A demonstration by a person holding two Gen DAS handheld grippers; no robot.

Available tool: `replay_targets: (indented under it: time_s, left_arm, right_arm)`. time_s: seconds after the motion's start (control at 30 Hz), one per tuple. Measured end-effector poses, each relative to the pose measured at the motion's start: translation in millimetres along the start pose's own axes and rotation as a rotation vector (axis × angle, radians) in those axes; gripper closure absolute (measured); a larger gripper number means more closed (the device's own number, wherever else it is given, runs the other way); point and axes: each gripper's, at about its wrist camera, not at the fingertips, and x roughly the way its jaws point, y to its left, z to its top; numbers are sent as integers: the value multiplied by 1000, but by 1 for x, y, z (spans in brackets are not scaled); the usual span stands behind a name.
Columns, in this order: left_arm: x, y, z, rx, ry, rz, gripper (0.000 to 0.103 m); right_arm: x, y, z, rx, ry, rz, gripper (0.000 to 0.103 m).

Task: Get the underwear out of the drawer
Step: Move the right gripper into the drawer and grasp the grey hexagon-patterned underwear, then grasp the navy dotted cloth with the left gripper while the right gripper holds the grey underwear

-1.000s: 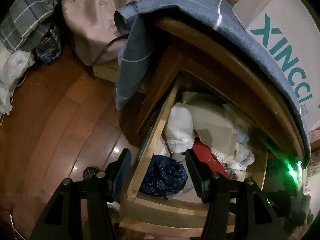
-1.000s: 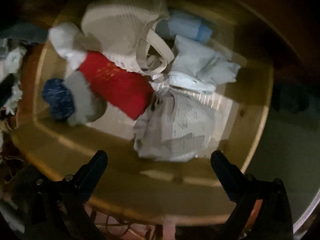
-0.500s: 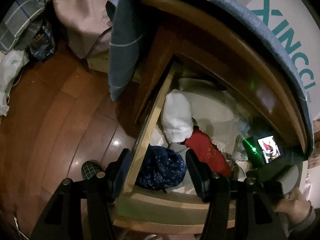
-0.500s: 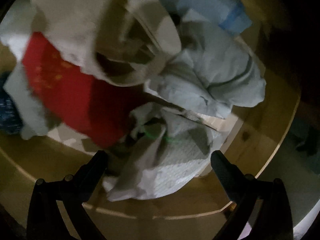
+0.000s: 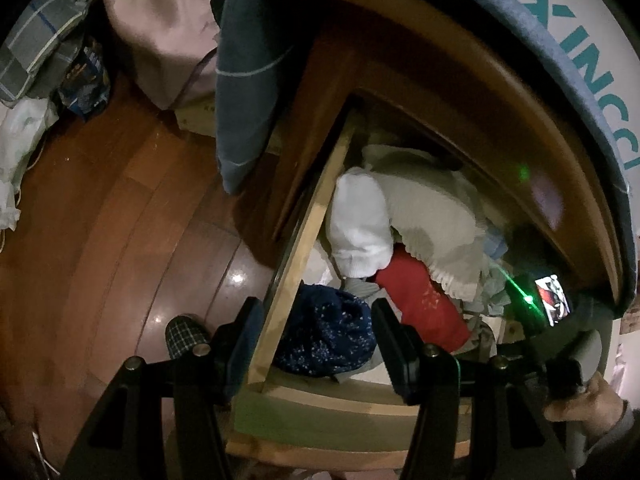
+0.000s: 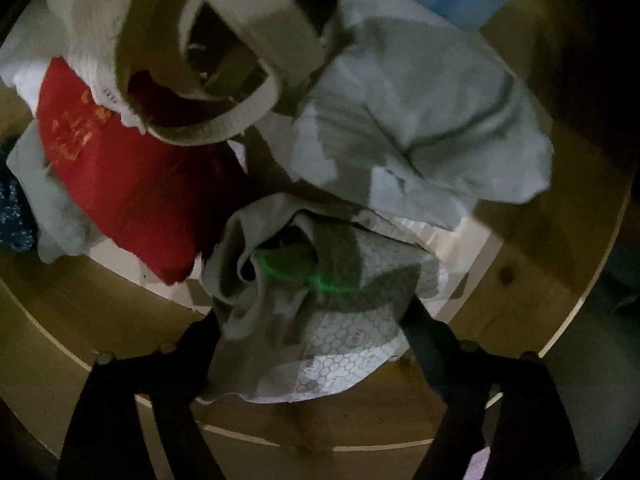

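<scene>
Your right gripper [image 6: 316,320] deep in the open pale wooden drawer [image 6: 532,288], jaws just closing around the crumpled grey honeycomb-print underwear [image 6: 320,296], your left gripper [image 5: 316,340] half-open, empty, straddling the drawer's side wall.

The right gripper [image 6: 316,320] is pointing steeply down, its jaws having just been closing around a bunched grey patterned garment [image 6: 320,300] lying between them. The left gripper [image 5: 316,344] is hovering partly open, also angled downward and holding nothing, while the person's right hand [image 5: 588,404] is gripping its handle.
</scene>
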Motion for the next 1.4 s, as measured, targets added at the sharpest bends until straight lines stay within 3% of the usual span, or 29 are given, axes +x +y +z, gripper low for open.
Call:
replay_targets:
  time_s: [0.2, 0.3, 0.63, 0.8, 0.93, 1.07, 1.4]
  left_arm:
    - [3, -1, 0, 5, 5, 12, 45]
    - [8, 2, 1, -16, 30, 5, 45]
    - [17, 1, -4, -23, 90, -27, 45]
    - [21, -6, -4, -12, 110, -21, 45]
    - [28, -10, -2, -54, 142, -58, 45]
    - [30, -22, -2, -16, 135, -10, 45]
    - [60, -28, -3, -50, 257, 60, 45]
  right_arm:
    - [-10, -16, -18, 63, -68, 63, 63]
    - [-16, -28, -32, 122, -116, 103, 69]
    - [-56, -66, -92, 302, -386, 267, 71]
    - [-60, -77, -110, 333, -468, 328, 70]
    - [-50, -75, -114, 313, -485, 339, 70]
    - [-44, -64, -104, 295, -490, 343, 69]
    - [-36, -67, -103, 286, -505, 355, 69]
